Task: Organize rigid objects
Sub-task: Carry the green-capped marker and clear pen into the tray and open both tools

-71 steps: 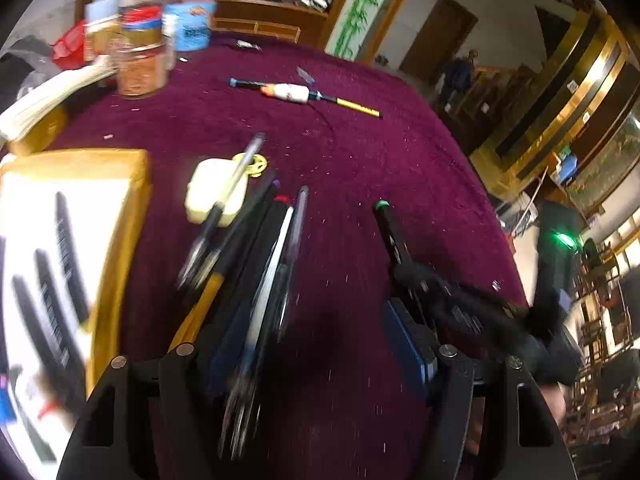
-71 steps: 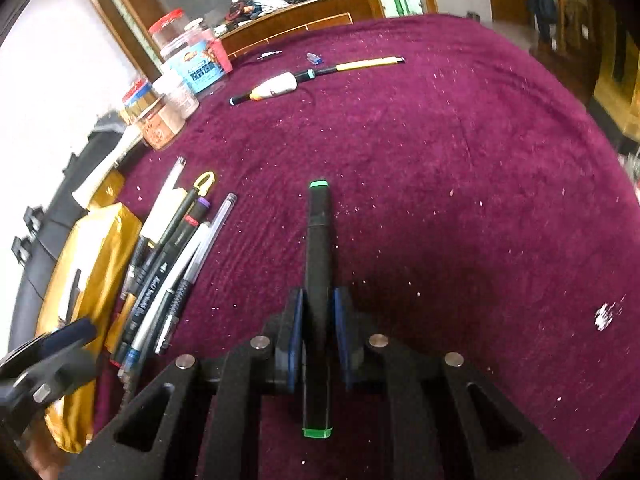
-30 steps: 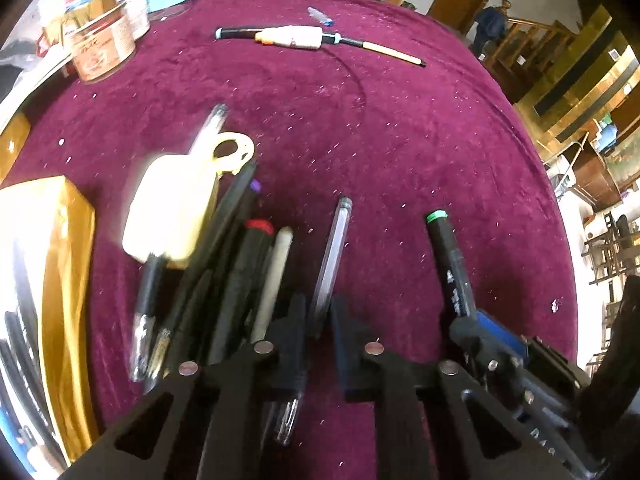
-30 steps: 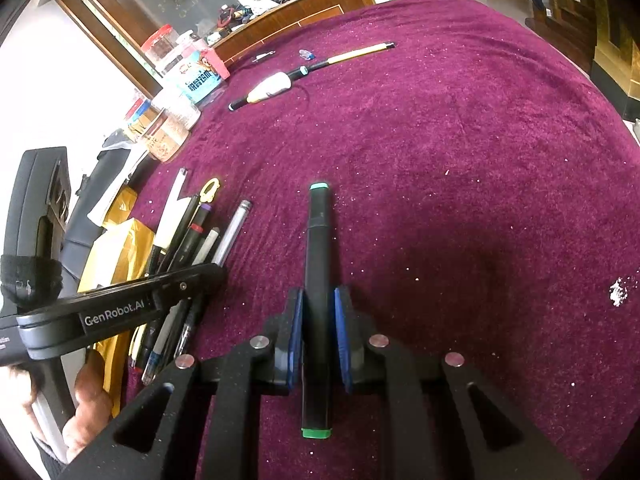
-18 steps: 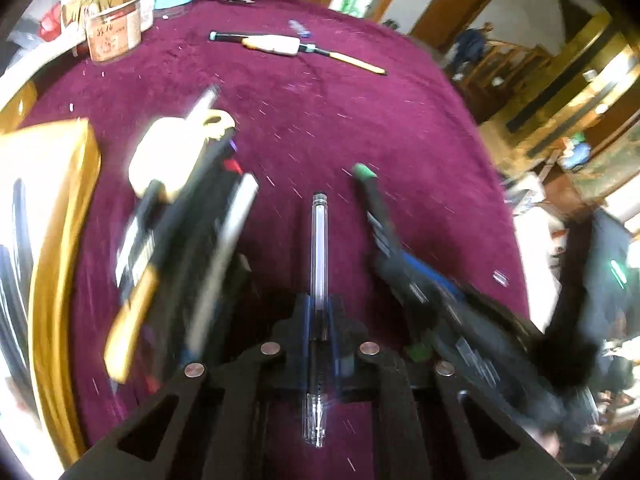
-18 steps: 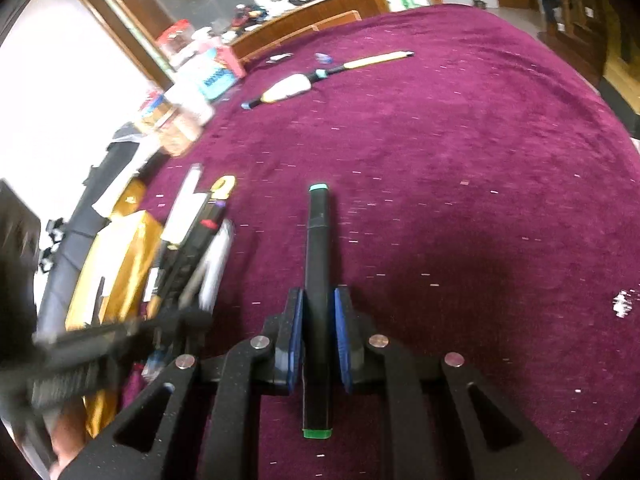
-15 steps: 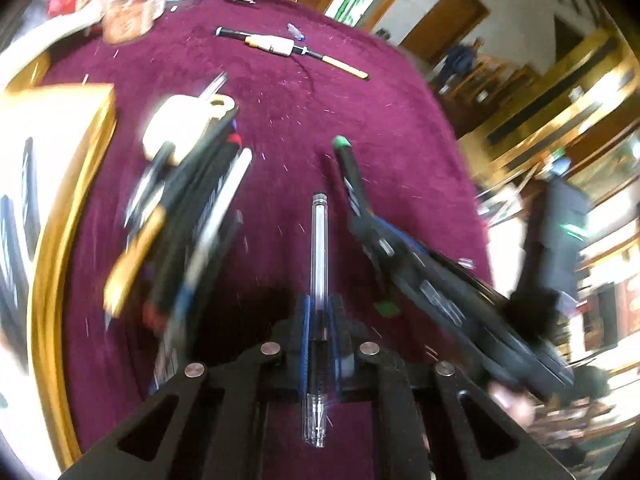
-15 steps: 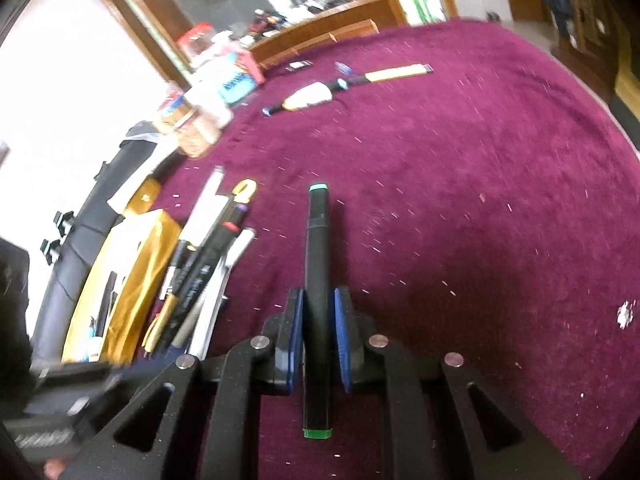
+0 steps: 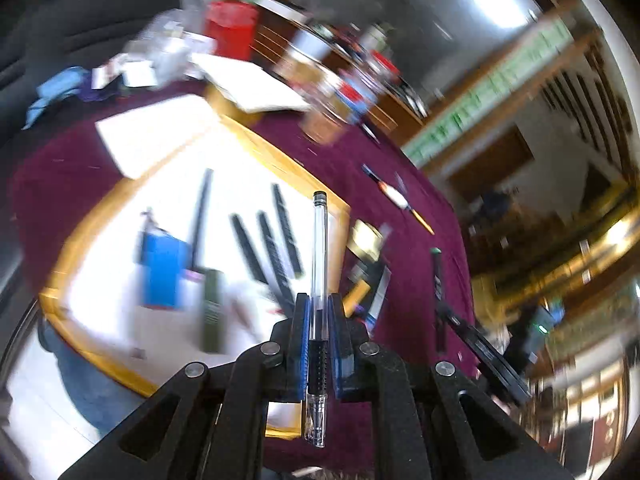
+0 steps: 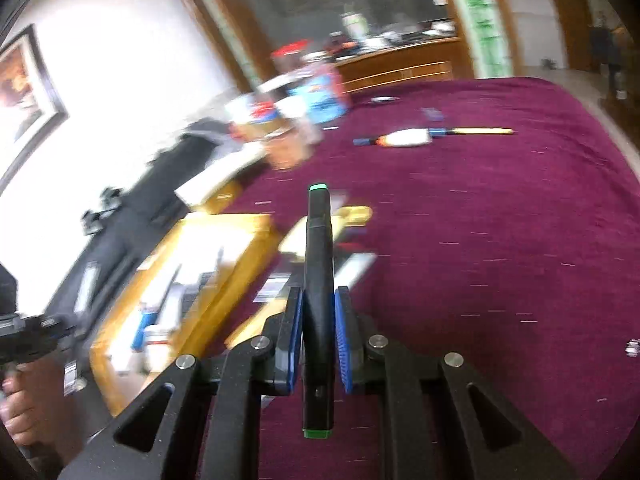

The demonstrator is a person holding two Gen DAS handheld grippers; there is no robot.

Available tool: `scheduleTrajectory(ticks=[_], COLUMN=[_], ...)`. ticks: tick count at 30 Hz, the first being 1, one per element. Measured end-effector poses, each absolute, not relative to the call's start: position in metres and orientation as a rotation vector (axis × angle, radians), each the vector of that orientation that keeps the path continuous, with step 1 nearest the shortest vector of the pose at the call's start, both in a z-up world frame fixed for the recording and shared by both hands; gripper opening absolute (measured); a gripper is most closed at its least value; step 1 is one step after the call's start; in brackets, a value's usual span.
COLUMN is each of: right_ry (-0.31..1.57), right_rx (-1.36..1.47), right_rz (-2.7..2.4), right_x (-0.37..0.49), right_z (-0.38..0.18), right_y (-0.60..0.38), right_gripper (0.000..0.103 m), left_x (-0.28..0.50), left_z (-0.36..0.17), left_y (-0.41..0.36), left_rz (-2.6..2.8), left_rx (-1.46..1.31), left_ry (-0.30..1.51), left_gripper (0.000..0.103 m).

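Note:
My left gripper (image 9: 319,312) is shut on a clear gel pen (image 9: 319,248) and holds it in the air over the gold-rimmed white box (image 9: 120,360), which holds several black pens and a blue item. My right gripper (image 10: 319,308) is shut on a black marker with green ends (image 10: 318,264), lifted above the maroon table (image 10: 500,220). The same marker and right gripper show in the left wrist view (image 9: 438,280). The box also shows in the right wrist view (image 10: 236,248). A pile of pens (image 9: 370,280) lies just right of the box.
A white-bodied tool with a yellow tip (image 10: 420,136) lies far across the table. Jars and bottles (image 10: 296,108) crowd the back left edge. A white sheet of paper (image 9: 152,136) lies beyond the box. Both views are motion-blurred.
My left gripper closed on the clear pen, lifted it from the pile and swung left over the box. My right gripper, still holding the marker, moved left toward the box.

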State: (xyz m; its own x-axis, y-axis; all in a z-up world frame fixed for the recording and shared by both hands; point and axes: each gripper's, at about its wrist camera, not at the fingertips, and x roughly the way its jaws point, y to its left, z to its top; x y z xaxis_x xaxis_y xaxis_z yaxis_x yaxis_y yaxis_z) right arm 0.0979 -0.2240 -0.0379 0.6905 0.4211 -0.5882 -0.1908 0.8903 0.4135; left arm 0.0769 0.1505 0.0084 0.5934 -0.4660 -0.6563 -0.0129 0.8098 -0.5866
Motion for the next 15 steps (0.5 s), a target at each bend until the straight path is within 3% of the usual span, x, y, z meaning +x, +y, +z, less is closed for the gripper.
scheduleTrajectory(ticks=[5, 15], right_ry=[0.782, 0.921], right_rx=[0.304, 0.140], right_rz=[0.558, 0.526], right_x=[0.116, 0.199], right_z=[-0.019, -0.061], right_y=[-0.142, -0.030], right_gripper=[0.015, 0.015], left_x=[0.094, 0.165], left_z=[-0.018, -0.046], left_y=[0.181, 0.192], left_rz=[-0.229, -0.169], left_rx=[-0.646, -0.634], left_ry=[0.923, 0.958], left_gripper=[0.007, 0.007])
